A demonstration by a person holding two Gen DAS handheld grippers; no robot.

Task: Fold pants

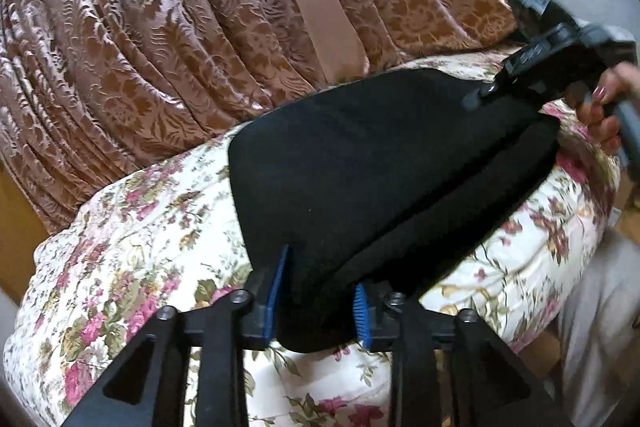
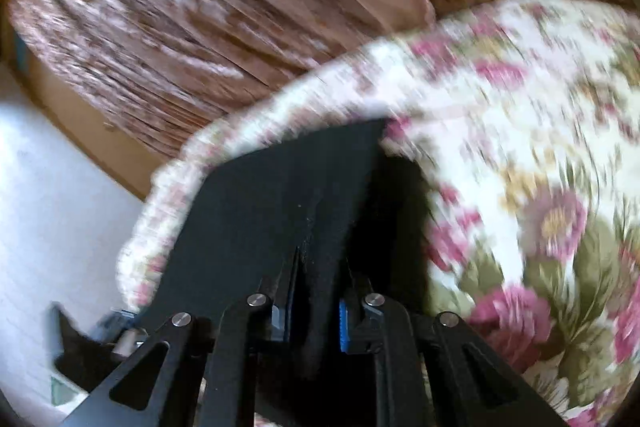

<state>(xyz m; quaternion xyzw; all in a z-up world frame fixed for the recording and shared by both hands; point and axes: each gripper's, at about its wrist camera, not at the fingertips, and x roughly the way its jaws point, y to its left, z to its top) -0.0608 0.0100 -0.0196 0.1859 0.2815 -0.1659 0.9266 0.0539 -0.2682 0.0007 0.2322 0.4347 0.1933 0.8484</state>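
Note:
The black pants (image 1: 380, 167) lie folded in a long band on a floral bedspread (image 1: 140, 247). My left gripper (image 1: 320, 303) is shut on the near end of the band, and a thick wad of cloth fills the gap between its blue pads (image 1: 278, 291). At the far right end, my right gripper (image 1: 476, 99) comes in from the side, held by a person's hand (image 1: 604, 107). In the blurred right wrist view the right gripper (image 2: 316, 323) is shut on a fold of the pants (image 2: 260, 207), with the band stretching away over the bedspread (image 2: 520, 107).
A brown patterned curtain (image 1: 160, 27) hangs behind the bed and also fills the top of the right wrist view as the curtain (image 2: 160, 27). The person's light trouser leg (image 1: 600, 327) stands at the bed's right edge. Wooden floor (image 1: 12, 211) shows at the left.

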